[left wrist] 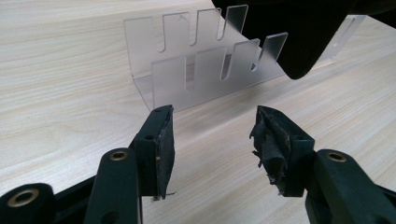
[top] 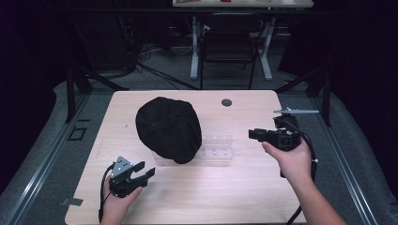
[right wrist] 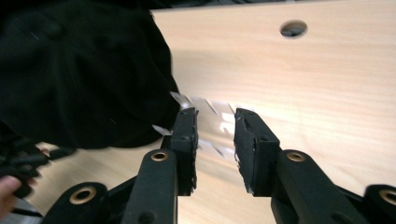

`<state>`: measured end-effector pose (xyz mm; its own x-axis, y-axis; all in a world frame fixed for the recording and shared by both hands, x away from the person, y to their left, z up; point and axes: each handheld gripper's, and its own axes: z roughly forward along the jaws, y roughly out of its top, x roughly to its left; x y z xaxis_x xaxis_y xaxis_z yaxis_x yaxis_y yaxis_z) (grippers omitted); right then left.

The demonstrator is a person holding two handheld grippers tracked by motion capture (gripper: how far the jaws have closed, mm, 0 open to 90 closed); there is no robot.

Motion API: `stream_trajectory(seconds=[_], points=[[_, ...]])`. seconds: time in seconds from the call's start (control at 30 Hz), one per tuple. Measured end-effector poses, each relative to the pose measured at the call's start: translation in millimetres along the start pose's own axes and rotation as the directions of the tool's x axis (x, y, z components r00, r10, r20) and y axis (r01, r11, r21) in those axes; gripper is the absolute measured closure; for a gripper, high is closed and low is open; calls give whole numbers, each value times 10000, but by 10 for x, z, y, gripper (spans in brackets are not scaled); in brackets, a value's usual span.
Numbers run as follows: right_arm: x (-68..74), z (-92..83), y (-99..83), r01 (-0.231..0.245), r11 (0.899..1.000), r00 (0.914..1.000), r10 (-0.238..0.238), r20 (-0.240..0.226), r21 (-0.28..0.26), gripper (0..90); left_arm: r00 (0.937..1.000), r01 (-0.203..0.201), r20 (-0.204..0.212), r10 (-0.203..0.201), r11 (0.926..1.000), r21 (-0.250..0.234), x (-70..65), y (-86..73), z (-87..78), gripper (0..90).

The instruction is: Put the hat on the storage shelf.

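Observation:
A black cap (top: 169, 129) lies draped over the left part of a clear acrylic slotted rack (top: 217, 147) in the middle of the wooden table (top: 234, 187). Near the front left, my left gripper (top: 144, 169) is open and empty, pointing right toward the rack. Its view shows the rack (left wrist: 196, 70) just ahead of the spread jaws (left wrist: 214, 112), with the cap's edge (left wrist: 289, 28) hanging over the far end. My right gripper (top: 253, 134) hovers right of the rack, pointing left. It (right wrist: 215, 114) is open with nothing between its pads; the cap (right wrist: 84, 70) and the blurred rack (right wrist: 180, 99) lie beyond.
A round hole (top: 226, 102) sits in the tabletop near the far edge, also seen from the right gripper (right wrist: 293, 28). A dark chair (top: 230, 47) and a white-legged desk stand beyond the table. Bare wood lies along the front and at the right.

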<state>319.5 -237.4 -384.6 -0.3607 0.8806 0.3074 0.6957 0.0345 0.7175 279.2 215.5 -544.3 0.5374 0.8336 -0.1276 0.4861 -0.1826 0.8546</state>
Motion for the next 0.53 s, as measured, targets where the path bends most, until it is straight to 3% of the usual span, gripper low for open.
stream_trajectory(seconds=[0.13, 0.2, 0.4, 0.47, 0.53], points=[[3, 21, -66, 61, 10000, 10000, -61, -32, -6, 689, 10000, -47, 10, 47, 10000, 37, -12, -12, 10, 485], [23, 33, -123, 309, 9995, 9991, -310, 306, 30, 686, 10000, -68, 62, 68, 10000, 48, -22, -16, 12, 485], [34, 93, -391, 894, 9959, 9943, -884, 588, -135, 672, 9998, -144, 99, 143, 9998, 104, -56, -17, 28, 490], [-18, 154, -550, 1278, 9917, 9855, -1254, 1143, -141, 666, 9996, -188, 192, 187, 9998, 73, -84, -8, 51, 491], [-41, 176, -609, 1439, 9895, 9806, -1405, 1363, -151, 666, 9996, -229, 190, 228, 9997, 42, -100, -1, 58, 491]])
